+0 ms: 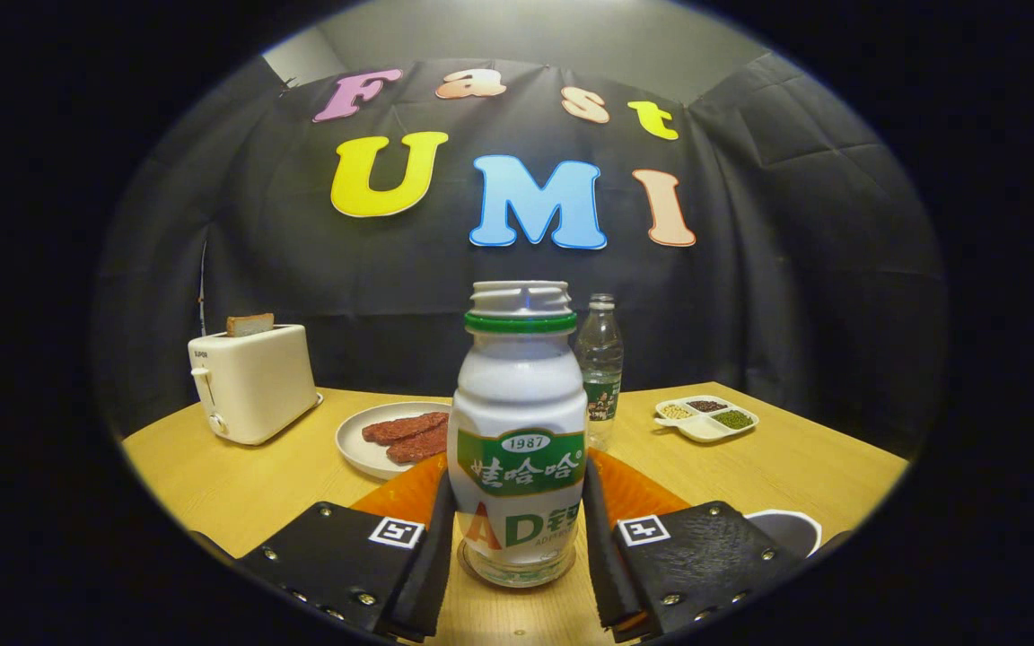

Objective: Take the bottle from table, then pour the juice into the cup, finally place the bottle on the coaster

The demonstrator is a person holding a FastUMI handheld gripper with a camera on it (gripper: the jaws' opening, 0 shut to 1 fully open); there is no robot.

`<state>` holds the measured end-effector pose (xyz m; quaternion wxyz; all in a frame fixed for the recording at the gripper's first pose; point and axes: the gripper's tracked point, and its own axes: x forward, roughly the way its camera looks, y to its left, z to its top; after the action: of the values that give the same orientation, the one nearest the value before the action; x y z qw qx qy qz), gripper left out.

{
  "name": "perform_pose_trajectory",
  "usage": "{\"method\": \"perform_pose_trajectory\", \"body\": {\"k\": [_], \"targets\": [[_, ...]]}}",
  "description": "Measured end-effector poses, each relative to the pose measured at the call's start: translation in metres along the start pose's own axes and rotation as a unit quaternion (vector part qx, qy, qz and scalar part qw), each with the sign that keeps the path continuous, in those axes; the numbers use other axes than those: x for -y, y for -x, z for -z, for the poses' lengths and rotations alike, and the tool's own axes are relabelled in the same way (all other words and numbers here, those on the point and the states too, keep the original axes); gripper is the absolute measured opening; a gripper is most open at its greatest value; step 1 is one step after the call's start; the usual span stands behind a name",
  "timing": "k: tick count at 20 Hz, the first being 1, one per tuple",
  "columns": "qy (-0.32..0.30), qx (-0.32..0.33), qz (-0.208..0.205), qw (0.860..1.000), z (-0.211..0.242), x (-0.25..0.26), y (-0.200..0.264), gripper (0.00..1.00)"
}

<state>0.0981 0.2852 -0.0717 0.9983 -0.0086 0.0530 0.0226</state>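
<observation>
Bottle [517,431], a white plastic one with a green neck ring and a green label and no cap, stands upright between the two fingers of the gripper [517,529], which press on its lower sides, so it is held low and steady for carrying. Its clear base seems to rest on a small round coaster [517,571] on the yellow wooden table [212,484], though I cannot tell if it touches. Just behind it lies an orange ribbed mat [634,489], and the white cup [791,528] waits beside the right finger, near enough for pouring.
</observation>
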Motion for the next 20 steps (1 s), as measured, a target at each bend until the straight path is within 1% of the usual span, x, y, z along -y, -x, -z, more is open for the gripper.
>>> {"method": "perform_pose_trajectory", "body": {"k": [8, 10, 16, 17, 20], "targets": [[0.006, -0.007, -0.015, 1.000, 0.011, -0.007, -0.019, 0.64], [0.006, -0.014, -0.017, 1.000, 0.016, -0.007, -0.019, 0.64], [0.004, -0.007, -0.019, 1.000, 0.014, -0.006, -0.019, 0.64], [0.001, -0.006, -0.020, 1.000, 0.014, -0.006, -0.018, 0.68], [-0.004, -0.006, -0.022, 1.000, 0.014, -0.004, -0.018, 0.70]]}}
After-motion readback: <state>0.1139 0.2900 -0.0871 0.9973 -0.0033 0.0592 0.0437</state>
